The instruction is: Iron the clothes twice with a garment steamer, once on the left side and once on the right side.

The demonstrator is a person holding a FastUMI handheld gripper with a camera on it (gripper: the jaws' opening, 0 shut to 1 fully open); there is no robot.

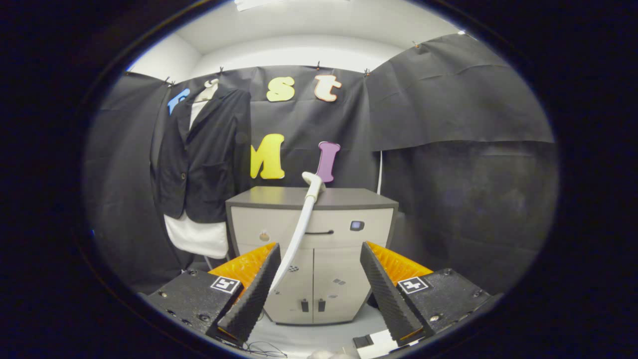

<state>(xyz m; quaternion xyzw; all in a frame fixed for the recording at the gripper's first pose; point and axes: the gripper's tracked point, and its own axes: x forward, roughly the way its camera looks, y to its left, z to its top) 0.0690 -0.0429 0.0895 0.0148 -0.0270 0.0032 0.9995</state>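
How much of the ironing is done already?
Nothing looks done yet. The gripper is open and holds nothing. The steamer head lies on the cabinet, beyond the fingers. The black jacket hangs beside the cabinet, untouched, so both passes are left.

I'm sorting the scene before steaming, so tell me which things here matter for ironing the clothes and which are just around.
For the job: garment steamer leaning on the cabinet; black jacket hanging over a white shirt; gripper, fingers open.
Just around: cabinet; thin wire on the floor.
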